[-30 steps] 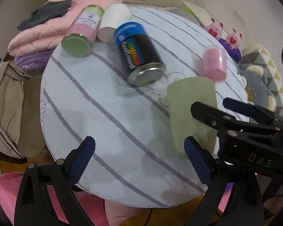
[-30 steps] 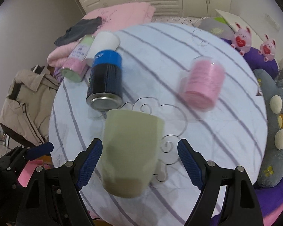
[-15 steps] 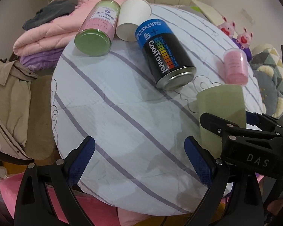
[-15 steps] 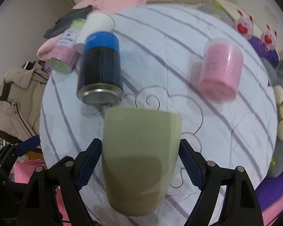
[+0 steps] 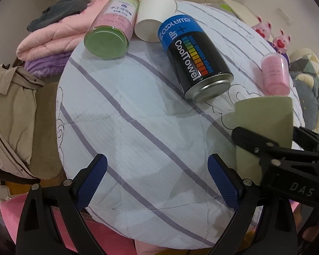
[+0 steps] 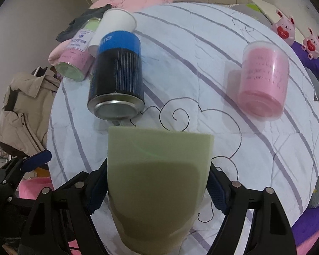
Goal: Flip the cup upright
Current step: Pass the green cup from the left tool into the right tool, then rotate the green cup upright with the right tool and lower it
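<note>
A pale green cup lies on the striped round table with its flat end pointing away from me. My right gripper has its blue pads pressed on both sides of the cup, shut on it. In the left wrist view the cup is at the right, with the right gripper's black fingers around it. My left gripper is open and empty over the near table edge.
A black and blue CoolTowel can, a pink and green canister, a white paper cup and a pink plastic cup lie on the table. Folded pink blankets and a beige jacket are at left, plush toys at right.
My right gripper moved forward around the green cup and shut on it. The left gripper moved a little closer over the table and stayed open.
</note>
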`<state>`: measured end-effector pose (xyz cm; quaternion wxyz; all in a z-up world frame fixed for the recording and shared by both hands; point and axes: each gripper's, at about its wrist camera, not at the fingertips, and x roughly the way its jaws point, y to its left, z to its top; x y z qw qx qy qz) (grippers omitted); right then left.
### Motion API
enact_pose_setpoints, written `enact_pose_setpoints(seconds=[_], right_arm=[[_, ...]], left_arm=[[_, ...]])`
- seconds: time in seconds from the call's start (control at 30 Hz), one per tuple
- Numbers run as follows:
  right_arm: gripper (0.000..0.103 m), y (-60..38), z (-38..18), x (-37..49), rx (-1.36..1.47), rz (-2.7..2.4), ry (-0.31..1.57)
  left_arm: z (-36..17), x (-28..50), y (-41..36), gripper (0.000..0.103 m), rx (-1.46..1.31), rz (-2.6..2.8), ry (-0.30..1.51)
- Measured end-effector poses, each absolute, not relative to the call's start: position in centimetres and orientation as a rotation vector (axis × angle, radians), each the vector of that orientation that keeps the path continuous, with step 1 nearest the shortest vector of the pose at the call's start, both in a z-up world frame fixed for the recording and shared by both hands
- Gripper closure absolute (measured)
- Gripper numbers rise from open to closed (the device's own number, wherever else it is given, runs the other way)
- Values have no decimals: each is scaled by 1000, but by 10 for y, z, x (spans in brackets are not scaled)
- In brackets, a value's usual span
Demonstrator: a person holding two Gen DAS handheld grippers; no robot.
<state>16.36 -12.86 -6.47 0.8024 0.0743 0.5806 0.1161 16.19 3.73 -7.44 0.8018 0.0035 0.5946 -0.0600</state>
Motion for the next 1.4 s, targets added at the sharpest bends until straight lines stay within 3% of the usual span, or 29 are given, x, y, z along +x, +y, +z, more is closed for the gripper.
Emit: enact_pose_setpoints(seconds=[0.6,1.4], right_arm=[[23,-128,-34,122,-10,325,890],[23,-140,-41,69,32,340,801]], left_arm=[[-83,158,52,6,-54,-57,1278],[-72,115,51,6,-74,-27,1184]])
